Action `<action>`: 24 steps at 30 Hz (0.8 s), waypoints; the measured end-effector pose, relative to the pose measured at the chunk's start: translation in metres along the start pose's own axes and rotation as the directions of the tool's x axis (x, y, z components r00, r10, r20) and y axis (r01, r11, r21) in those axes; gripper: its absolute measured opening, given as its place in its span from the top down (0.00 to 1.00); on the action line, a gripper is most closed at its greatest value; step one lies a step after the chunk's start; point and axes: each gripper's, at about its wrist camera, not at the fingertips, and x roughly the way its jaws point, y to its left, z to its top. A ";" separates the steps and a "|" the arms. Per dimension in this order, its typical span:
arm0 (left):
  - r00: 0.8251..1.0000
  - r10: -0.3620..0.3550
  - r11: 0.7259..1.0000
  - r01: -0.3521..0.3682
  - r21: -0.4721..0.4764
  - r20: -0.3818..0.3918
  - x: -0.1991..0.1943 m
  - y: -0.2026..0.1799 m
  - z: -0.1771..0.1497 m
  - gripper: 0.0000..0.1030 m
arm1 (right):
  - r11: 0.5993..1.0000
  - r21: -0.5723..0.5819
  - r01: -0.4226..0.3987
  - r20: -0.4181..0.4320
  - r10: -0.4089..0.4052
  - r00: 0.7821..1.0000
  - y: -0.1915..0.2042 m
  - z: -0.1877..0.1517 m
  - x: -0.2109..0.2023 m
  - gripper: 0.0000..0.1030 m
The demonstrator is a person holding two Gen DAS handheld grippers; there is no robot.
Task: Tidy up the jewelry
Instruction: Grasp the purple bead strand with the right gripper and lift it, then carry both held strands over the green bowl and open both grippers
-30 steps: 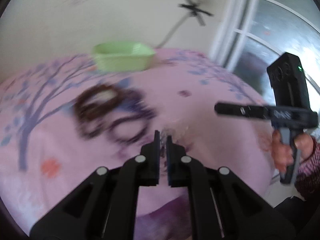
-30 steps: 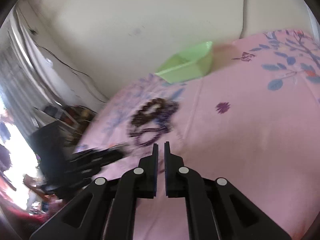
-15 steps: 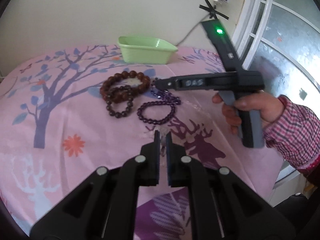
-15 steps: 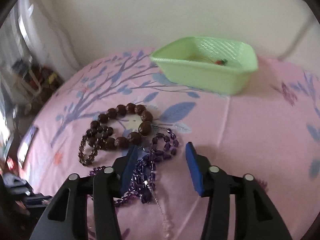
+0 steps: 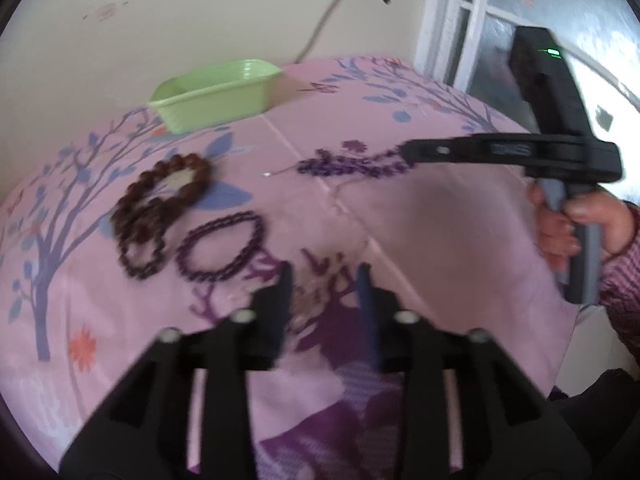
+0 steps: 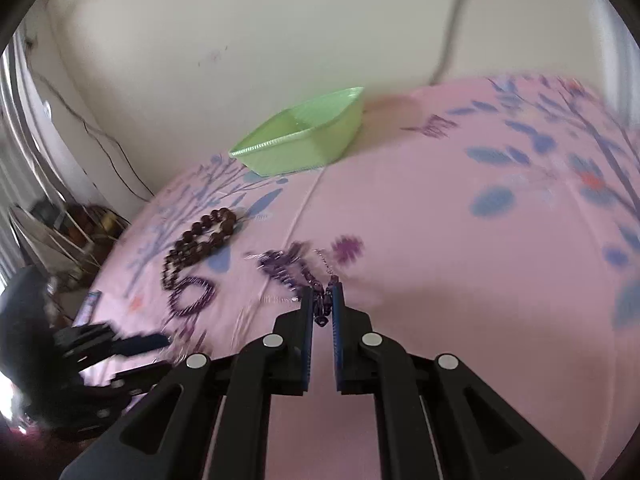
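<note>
My right gripper [image 6: 321,298] is shut on a purple bead necklace [image 6: 288,270] and trails it over the pink cloth; in the left wrist view that gripper [image 5: 408,154] holds one end of the necklace [image 5: 348,165]. My left gripper [image 5: 325,280] is open and empty, low over the cloth, just right of a purple bead bracelet [image 5: 222,250]. A large brown bead bracelet [image 5: 172,186] lies left of it, overlapping a smaller dark bead bracelet [image 5: 140,256]. A light green tray [image 5: 216,94] stands at the back near the wall.
The pink tree-print tablecloth [image 5: 420,240] covers a round table that drops off at the right near a window [image 5: 500,20]. A cable [image 5: 320,24] hangs on the wall behind the tray. The green tray also shows in the right wrist view [image 6: 304,140].
My right gripper closed on the purple necklace and pulled it right, away from the other bracelets. My left gripper opened and moved closer to the purple bracelet.
</note>
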 end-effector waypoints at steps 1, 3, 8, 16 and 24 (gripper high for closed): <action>1.000 0.004 1.000 -0.004 0.017 0.000 0.002 -0.004 0.002 0.54 | 1.000 0.022 -0.008 0.007 0.008 1.000 -0.002 -0.006 -0.004 1.00; 1.000 0.007 0.999 -0.007 0.037 0.000 0.005 -0.010 0.005 0.32 | 0.995 0.085 -0.051 0.005 0.051 0.999 -0.013 -0.016 -0.015 1.00; 0.998 0.047 0.995 -0.042 0.089 -0.051 0.025 -0.020 0.008 0.58 | 0.990 0.126 -0.055 -0.005 0.056 0.998 -0.021 -0.029 -0.030 0.86; 1.000 -0.003 0.991 0.003 -0.132 -0.001 0.003 0.026 0.025 0.95 | 0.991 -0.125 0.057 -0.046 -0.063 0.997 0.014 -0.006 -0.006 0.68; 0.989 -0.076 0.974 0.101 -0.204 0.127 -0.049 0.057 0.064 0.95 | 0.973 -0.232 0.012 -0.129 -0.043 0.991 0.028 0.016 0.024 1.00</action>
